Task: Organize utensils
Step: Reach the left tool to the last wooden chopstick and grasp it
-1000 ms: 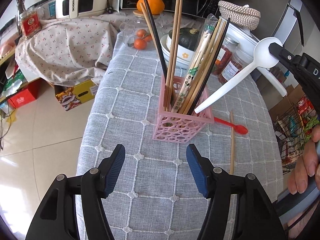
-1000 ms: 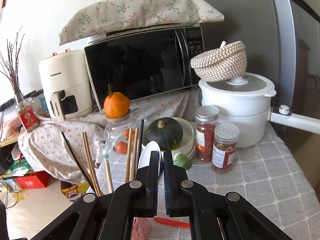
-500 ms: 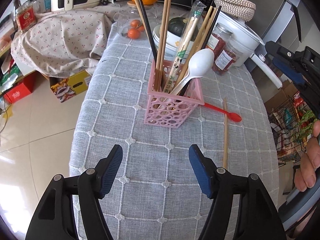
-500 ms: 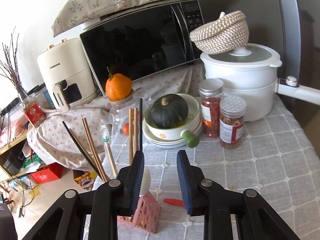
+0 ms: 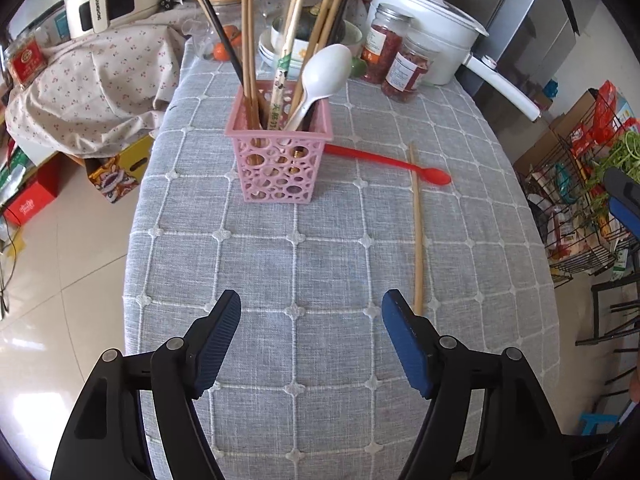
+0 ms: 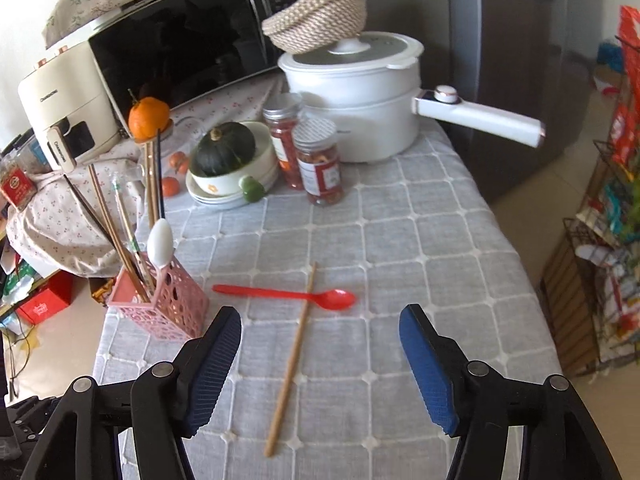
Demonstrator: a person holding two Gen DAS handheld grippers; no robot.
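White spoon stowed in the pink holder; a red spoon and one chopstick are left on the table.

The right gripper [image 6: 320, 354] is seen empty, its jaws just opened wide with nothing between them, and it is angled down over the near part of the grey tablecloth [image 6: 420, 240]. The single wooden chopstick [image 6: 294, 354] lies just ahead of it, its long axis running from the near edge away toward the far edge, crossing the red spoon [image 6: 288, 294], which lies crosswise with its bowl toward the right edge. The right hand is judged the nearer one. The left gripper [image 5: 312, 336] is likewise held wide and empty, lower over the near edge. The pink holder [image 5: 278, 160] stands toward the left edge, with the white spoon [image 5: 320, 76] and chopsticks upright inside.
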